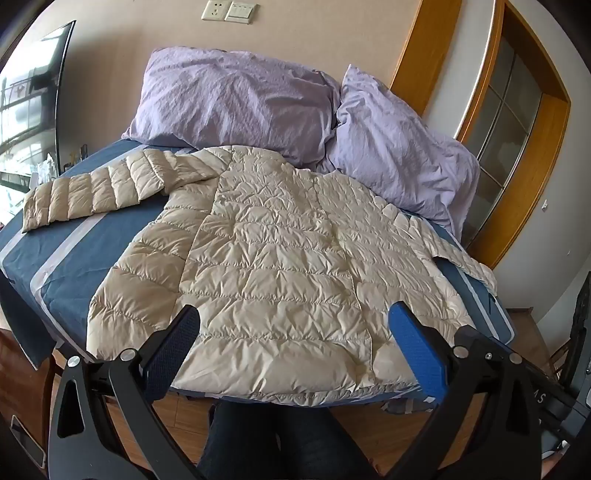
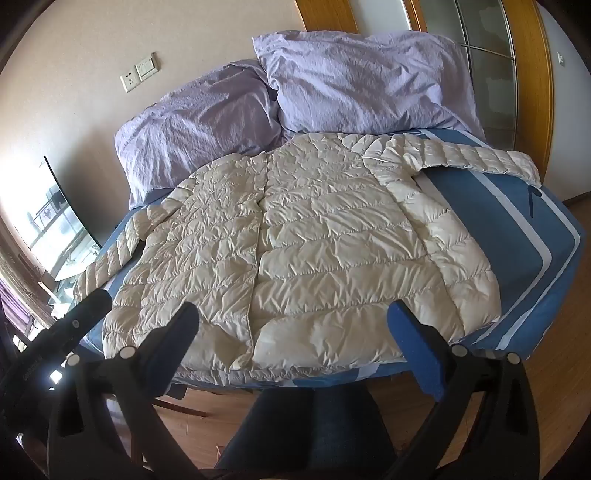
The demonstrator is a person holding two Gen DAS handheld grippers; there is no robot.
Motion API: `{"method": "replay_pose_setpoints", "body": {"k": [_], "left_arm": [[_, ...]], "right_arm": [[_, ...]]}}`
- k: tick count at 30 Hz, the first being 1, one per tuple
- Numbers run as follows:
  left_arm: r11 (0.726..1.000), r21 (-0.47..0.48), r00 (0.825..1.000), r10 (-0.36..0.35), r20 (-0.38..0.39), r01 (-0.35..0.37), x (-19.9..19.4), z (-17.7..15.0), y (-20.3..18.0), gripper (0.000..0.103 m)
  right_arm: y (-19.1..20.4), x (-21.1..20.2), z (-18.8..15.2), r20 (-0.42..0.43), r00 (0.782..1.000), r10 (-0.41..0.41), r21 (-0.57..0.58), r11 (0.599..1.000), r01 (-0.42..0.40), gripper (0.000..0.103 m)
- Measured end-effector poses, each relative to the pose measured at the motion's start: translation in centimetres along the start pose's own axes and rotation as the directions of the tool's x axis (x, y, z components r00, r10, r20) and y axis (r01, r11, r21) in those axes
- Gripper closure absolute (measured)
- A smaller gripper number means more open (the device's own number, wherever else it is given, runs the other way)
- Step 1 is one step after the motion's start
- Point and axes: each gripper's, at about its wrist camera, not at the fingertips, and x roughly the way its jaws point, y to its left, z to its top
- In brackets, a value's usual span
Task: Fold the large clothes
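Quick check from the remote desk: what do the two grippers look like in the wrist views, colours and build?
Both match: the left gripper and right gripper each have black cut-out linkage arms with silver pivot bolts. Each carries one textured dark pad and one bright blue pad. White lettering marks a black bar at the left view's right edge. The person wears dark trousers.

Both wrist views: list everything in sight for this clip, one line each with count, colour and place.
Puffer jacket: one, cream, spread flat on the bed, sleeves out to both sides.
Pillows: two, lilac, at the head of the bed against the wall.
Bed cover: one, blue with pale stripes, under the jacket.
Wall plates: a socket and a switch, white, above the pillows.
Door frame: one, orange wood with frosted glass, right of the bed.
Floor: wood, brown.
Person's legs: dark trousers, at the foot of the bed.
Left gripper: open, above the hem.
Right gripper: open, above the hem.
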Motion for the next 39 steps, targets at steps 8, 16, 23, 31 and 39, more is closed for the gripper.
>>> {"method": "replay_pose_setpoints", "body": {"k": [8,16,23,31,39], "left_arm": [[1.0,-0.001,1.0,-0.001,0.002,0.001,-0.13,0.02,-0.04,0.001],[1.0,-0.001,1.0,0.0,0.0,0.0,0.0,0.0,0.0,0.001],[1.0,-0.001,1.0,-0.001,-0.003,0.001,0.07,0.0,0.02,0.001],[1.0,0.0,1.0,-0.001,-0.001,0.001,0.02,0.0,0.02,0.001],[1.0,0.0,1.0,0.0,-0.001,0.0,0.01,0.0,0.0,0.001]], "right_arm": [[-0.02,0.01,0.04,-0.001,1.0,0.0,-0.001,1.0,0.0,0.002],[-0.06,-0.07,0.0,0.002,1.0,0.0,0.0,1.0,0.0,0.002],[-0.09,-0.08,-0.01,0.002,1.0,0.001,0.0,1.0,-0.001,0.002],[-0.12,-0.11,-0.03,0.003,1.0,0.001,0.0,1.0,-0.001,0.002],[-0.16,-0.14,-0.02,0.003,1.0,0.001,0.001,1.0,-0.001,0.002]]}}
